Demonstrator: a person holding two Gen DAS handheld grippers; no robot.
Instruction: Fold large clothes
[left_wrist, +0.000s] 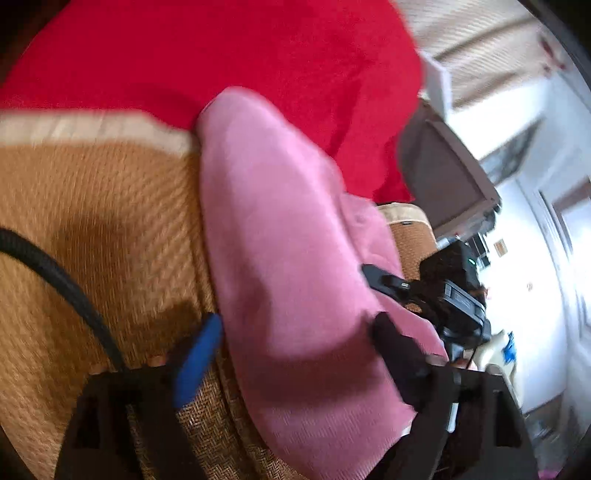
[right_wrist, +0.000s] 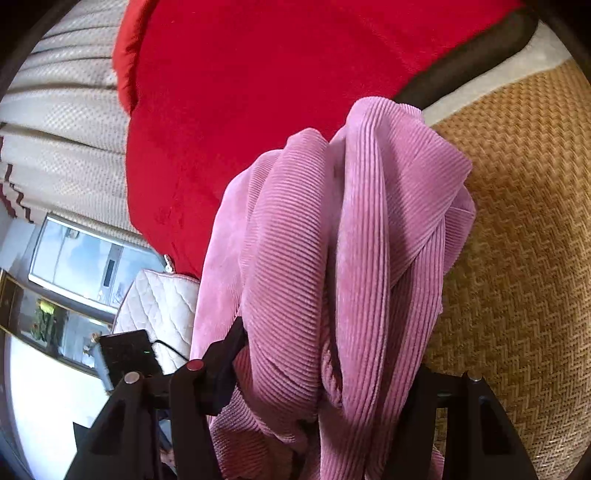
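Mid-fold: pink ribbed corduroy garment (right_wrist: 332, 258) bunched over woven straw mat (right_wrist: 517, 258). Right tongs (right_wrist: 325, 384) seem clamped on bunched cloth, left tongs (left_wrist: 291, 343) spread wide, cloth loose between. Next, guessing: left needs an edge, then spread flat.

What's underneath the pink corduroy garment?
The pink corduroy garment lies on a woven tan mat, with a red blanket beyond it. Whatever lies directly beneath its folds is covered.

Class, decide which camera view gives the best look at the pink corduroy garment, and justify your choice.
The right wrist view: the pink corduroy garment is sharp there, with its ribs and bunched folds clear against the woven mat. The left wrist view shows it only as a blurred, smooth pink shape.
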